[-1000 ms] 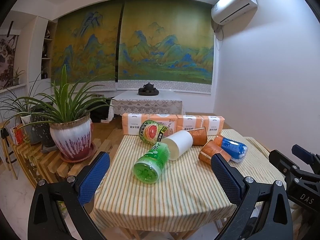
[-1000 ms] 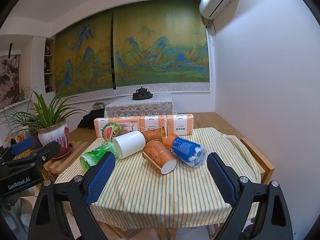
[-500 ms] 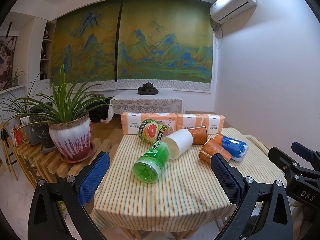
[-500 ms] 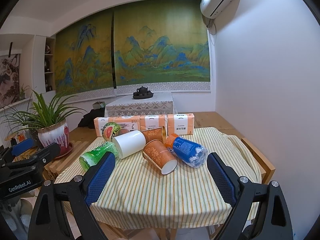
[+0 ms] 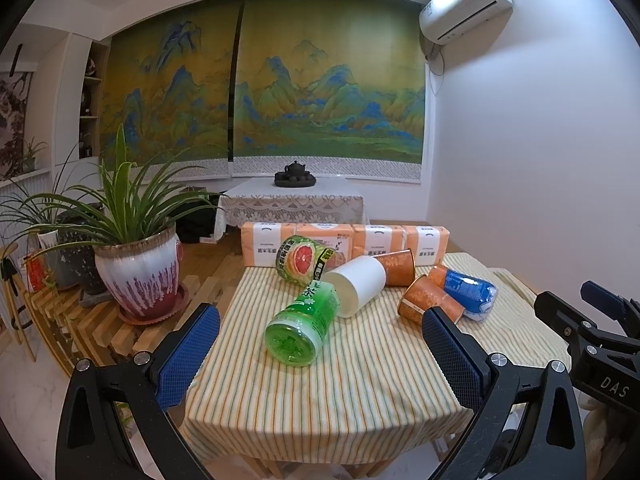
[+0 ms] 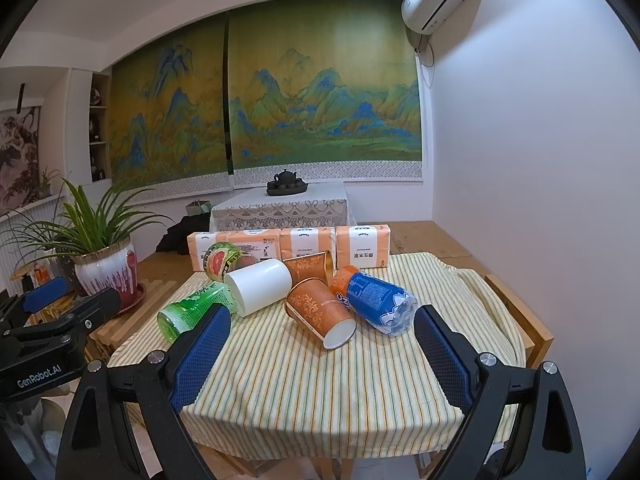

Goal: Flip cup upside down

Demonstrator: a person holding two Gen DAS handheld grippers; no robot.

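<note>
A home sitting room, furnished for tea

A wide landscape painting (image 5: 320, 100) covered the far wall; below it stood a lace-draped side table (image 5: 292, 204) with a teapot (image 5: 295, 169), an air conditioner (image 5: 466, 0) above it to the right, and a potted plant (image 5: 138, 264) to its left.

Table (image 6: 516, 320), striped cloth (image 6: 320, 392), cups (image 6: 320, 312), bottles (image 6: 376, 300)

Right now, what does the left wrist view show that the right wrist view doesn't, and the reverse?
Only the left wrist view shows the green bottle's round end face-on and the right gripper's side.

Only the right wrist view shows the near orange cup's white inside and the wooden table edge.

Both show the white cup, blue bottle, tissue packs and striped cloth. The left gripper and right gripper are open, empty.
</note>
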